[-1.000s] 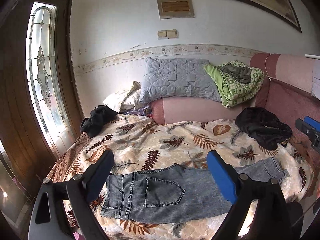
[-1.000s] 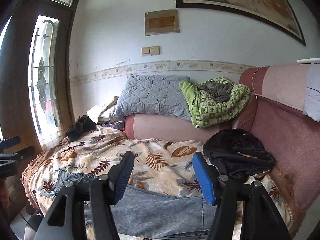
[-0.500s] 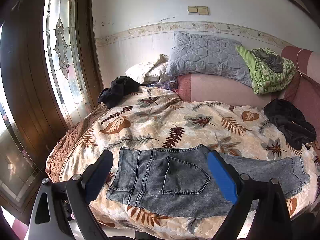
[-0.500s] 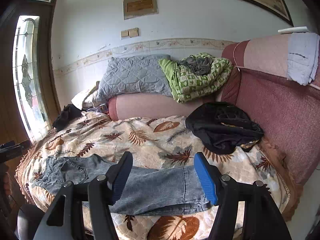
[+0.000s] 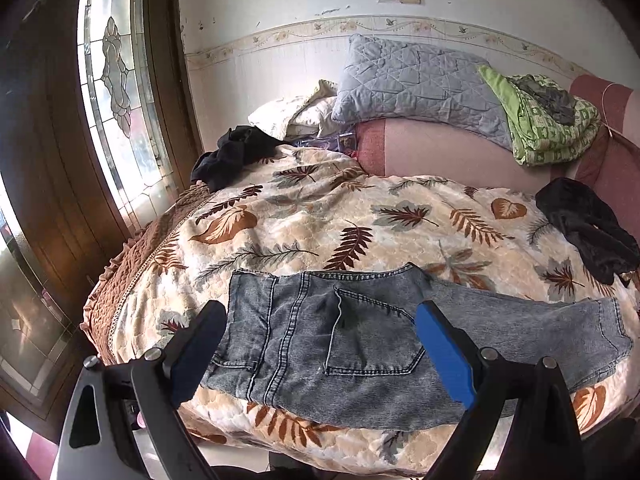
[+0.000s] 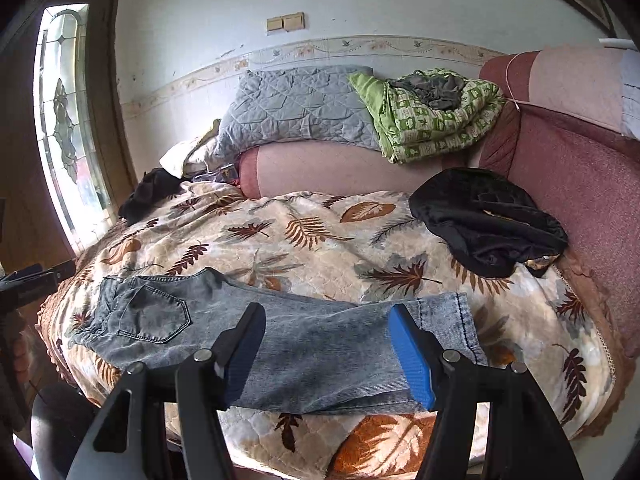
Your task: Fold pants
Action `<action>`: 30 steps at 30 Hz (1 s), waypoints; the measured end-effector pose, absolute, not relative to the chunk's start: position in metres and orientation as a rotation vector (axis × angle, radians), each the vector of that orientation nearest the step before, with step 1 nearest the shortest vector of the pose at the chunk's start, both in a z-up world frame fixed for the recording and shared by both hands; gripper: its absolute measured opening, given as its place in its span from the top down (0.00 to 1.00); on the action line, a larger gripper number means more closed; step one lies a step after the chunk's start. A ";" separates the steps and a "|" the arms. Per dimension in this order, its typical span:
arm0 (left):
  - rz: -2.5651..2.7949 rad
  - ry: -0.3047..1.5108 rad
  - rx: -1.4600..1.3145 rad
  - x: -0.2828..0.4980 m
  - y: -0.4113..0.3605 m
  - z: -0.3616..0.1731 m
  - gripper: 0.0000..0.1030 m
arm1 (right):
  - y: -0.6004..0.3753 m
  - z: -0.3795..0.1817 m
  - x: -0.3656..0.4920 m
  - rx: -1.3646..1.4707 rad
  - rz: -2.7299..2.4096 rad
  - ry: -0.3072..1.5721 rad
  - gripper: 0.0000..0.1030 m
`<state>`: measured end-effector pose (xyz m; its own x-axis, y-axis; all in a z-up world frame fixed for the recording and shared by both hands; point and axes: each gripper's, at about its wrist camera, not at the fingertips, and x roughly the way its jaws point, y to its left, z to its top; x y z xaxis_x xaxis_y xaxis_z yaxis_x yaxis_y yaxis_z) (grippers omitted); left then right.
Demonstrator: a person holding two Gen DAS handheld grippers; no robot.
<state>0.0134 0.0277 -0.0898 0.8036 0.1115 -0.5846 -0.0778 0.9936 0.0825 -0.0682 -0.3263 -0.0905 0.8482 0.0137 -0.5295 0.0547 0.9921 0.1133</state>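
Grey-blue denim pants (image 5: 344, 332) lie flat along the near edge of a leaf-patterned bedspread (image 5: 320, 220), folded lengthwise, back pocket up, waist to the left and hems to the right. My left gripper (image 5: 320, 344) is open and empty, hovering over the waist and pocket end. In the right wrist view the pants (image 6: 304, 340) lie across the front, and my right gripper (image 6: 328, 348) is open and empty over the leg part near the hems. Neither gripper touches the cloth.
A black garment (image 6: 488, 220) lies at the right by the pink sofa back (image 6: 580, 184). Another black garment (image 5: 236, 152) lies at the far left. A grey quilted pillow (image 5: 416, 88) and green blanket (image 5: 548, 120) rest behind. A door with leaded glass (image 5: 116, 80) stands at the left.
Both grippers have tilted down and drawn closer over the bed, so the pants now fill the lower part of each view. The pants have not moved. Both grippers stay open.
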 end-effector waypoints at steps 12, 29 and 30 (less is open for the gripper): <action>0.087 0.626 0.049 0.016 0.031 -0.090 0.08 | -0.298 -0.093 -0.057 0.111 0.022 0.571 0.35; 0.118 0.579 0.011 0.003 0.041 -0.084 0.08 | -0.297 -0.098 -0.052 0.109 -0.026 0.571 0.35; 0.131 0.575 0.004 0.003 0.042 -0.083 0.08 | -0.299 -0.098 -0.052 0.109 -0.034 0.568 0.35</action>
